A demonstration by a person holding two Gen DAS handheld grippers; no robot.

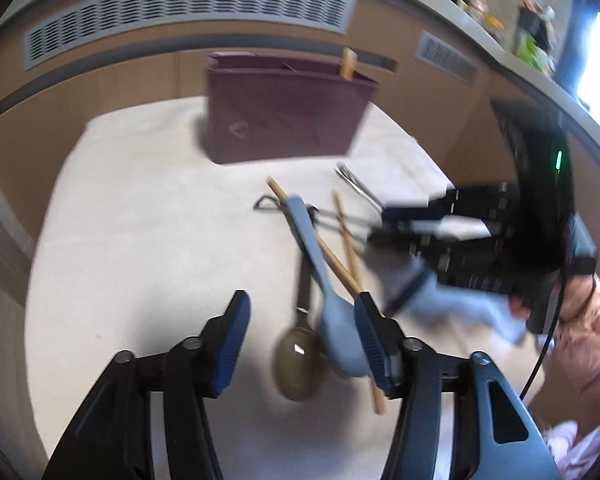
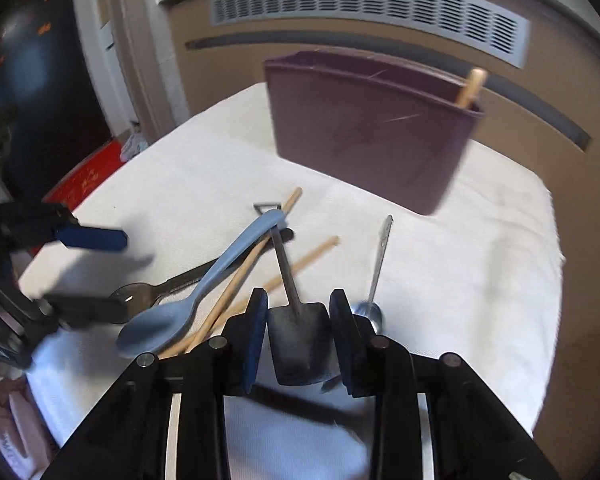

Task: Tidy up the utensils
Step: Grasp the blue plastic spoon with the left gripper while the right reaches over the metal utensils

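A white cloth-covered surface (image 2: 460, 264) stands before a tan wall panel with a louvred vent (image 2: 364, 8), and a maroon utensil holder (image 2: 372, 128) sits toward the far edge, one wooden stick (image 2: 471, 87) already upright at its right end, which suggests it is where the sorted pieces go. Nearer the front edge the loose utensils lie crossed in a heap: a light blue spoon (image 2: 204, 284) rests over two wooden chopsticks (image 2: 240, 280) and a dark translucent spoon (image 2: 140, 296), with a metal spoon (image 2: 376, 276) just beside them. The right gripper (image 2: 298, 336) has its fingers apart on either side of a black spatula's (image 2: 298, 344) blade, apparently about to close. The left gripper (image 1: 300, 332) hovers with fingers spread wide, empty, near the spoon bowls, probably waiting its turn.
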